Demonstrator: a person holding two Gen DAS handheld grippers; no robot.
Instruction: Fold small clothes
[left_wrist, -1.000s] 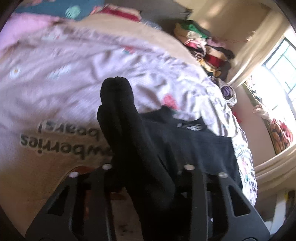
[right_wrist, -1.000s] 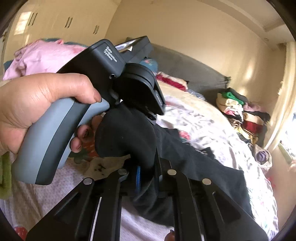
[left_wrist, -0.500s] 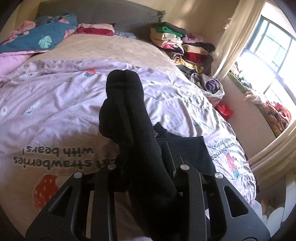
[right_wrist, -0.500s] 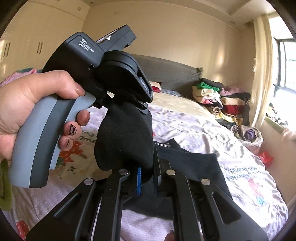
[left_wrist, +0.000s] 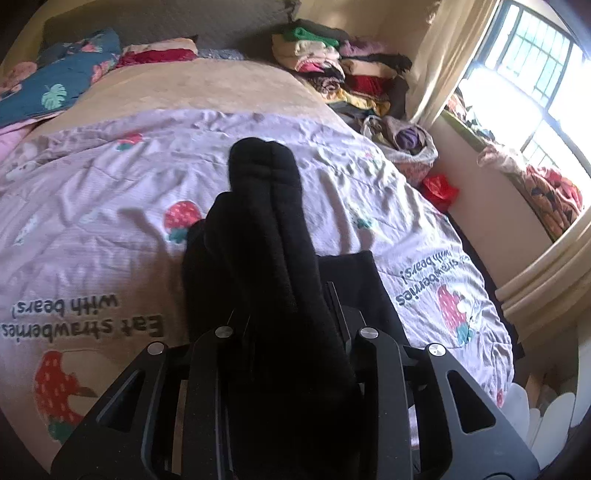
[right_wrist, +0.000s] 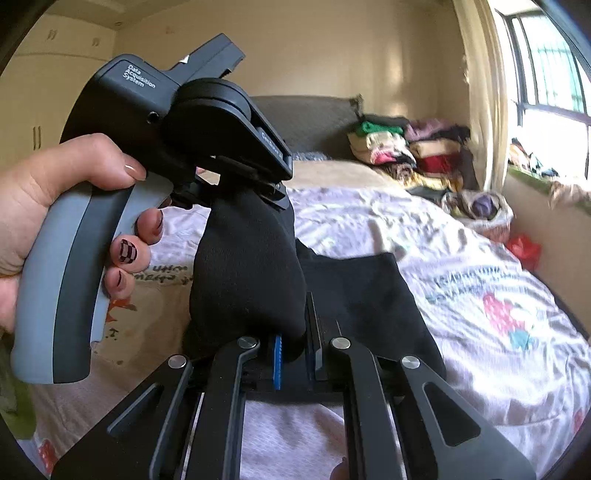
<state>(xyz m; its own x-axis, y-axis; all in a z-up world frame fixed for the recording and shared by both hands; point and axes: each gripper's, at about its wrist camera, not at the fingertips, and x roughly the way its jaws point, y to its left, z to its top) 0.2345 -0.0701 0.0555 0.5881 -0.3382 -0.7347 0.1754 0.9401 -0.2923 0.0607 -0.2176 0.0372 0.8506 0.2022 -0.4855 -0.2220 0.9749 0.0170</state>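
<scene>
Black socks (left_wrist: 266, 236), paired, stand between your two grippers above the bed (left_wrist: 92, 229): your left gripper (left_wrist: 291, 332) has its jaws narrowed on one end, your right gripper (right_wrist: 295, 332) has its jaws clamped on the other. A black garment (right_wrist: 362, 291) lies flat on the strawberry-print quilt (right_wrist: 480, 280) below.

Lilac strawberry-print quilt (left_wrist: 110, 206) across the bed, stacked folded clothes (left_wrist: 343, 70) upper centre, teal leaf-print pillow (left_wrist: 55, 92) upper left, sunlit window (left_wrist: 532, 81) upper right, red bag (left_wrist: 441, 188) below it
</scene>
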